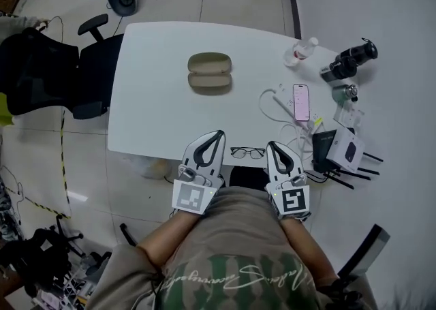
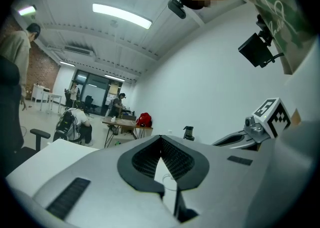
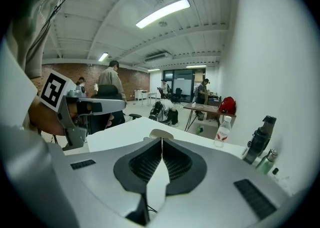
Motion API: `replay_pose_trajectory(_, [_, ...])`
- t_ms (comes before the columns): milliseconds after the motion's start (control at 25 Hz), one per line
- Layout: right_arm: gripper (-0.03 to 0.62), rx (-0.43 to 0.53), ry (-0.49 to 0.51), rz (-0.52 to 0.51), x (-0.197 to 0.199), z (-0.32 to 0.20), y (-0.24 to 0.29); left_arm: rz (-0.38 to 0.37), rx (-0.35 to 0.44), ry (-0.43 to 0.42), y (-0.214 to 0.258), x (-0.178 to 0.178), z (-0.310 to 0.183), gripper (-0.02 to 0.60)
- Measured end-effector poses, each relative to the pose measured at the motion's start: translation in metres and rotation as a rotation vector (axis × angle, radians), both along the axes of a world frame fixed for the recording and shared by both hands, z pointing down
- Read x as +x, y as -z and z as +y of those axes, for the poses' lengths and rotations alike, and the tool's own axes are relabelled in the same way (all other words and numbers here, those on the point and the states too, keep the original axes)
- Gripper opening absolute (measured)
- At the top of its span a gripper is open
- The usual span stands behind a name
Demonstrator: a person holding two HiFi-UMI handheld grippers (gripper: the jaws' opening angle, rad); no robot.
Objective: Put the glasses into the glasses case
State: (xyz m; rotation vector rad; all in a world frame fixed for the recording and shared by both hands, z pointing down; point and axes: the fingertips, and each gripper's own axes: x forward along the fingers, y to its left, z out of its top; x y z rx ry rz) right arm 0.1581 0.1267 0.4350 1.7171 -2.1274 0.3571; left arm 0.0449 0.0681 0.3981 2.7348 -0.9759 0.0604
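Starting at the tongs: left gripper (image 1: 219,134) has its jaws closed tip to tip with nothing between them, and the left gripper view confirms it. Right gripper (image 1: 271,144) is the same, pads together and empty.

Glasses (image 1: 247,152) lie flat between the two, left gripper just left of them, right gripper just right, neither touching. They sit close to the near edge of the table (image 1: 150,84). Can't tell if the temples are folded.

Glasses case (image 1: 210,73) is well beyond the glasses and a bit left, and looks open, both halves facing up. Phone (image 1: 301,101) and black box (image 1: 344,148) are off to the right of the glasses, out of the path.

My read is that the pickup hasn't started. Suggest:
- open one gripper before closing in
- grab at the bridge or a hinge, not on a lens
- squeeze lightly, the frame is thin and will flex
- approach from above, since a sideways nudge could push them off the edge
- use the free gripper to steady the case at the drop
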Motion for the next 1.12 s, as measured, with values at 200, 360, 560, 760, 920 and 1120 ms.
replay_pose_trajectory(200, [0.012, -0.097, 0.069, -0.04, 0.008, -0.017, -0.019, -0.012, 0.015, 0.025, 0.008, 0.01, -0.008, 0.005])
replay_pose_trajectory(360, [0.012, -0.252, 0.25, -0.063, -0.009, -0.021, -0.05, -0.002, -0.001, 0.067, 0.009, 0.014, -0.016, 0.005])
replay_pose_trajectory(560, [0.014, -0.414, 0.459, 0.02, -0.023, -0.004, -0.093, -0.027, 0.005, 0.117, 0.005, 0.005, -0.017, 0.005])
replay_pose_trajectory(760, [0.014, -0.533, 0.615, 0.163, -0.029, 0.01, -0.132, -0.036, 0.017, 0.136, 0.004, 0.005, -0.015, 0.005])
replay_pose_trajectory(920, [0.014, -0.617, 0.714, 0.243, -0.028, 0.026, -0.164, -0.049, 0.001, 0.155, -0.001, 0.007, -0.011, 0.005])
replay_pose_trajectory(1120, [0.049, -0.728, 0.843, 0.323, -0.032, 0.045, -0.202, -0.05, -0.034, 0.185, -0.009, 0.003, -0.008, 0.005])
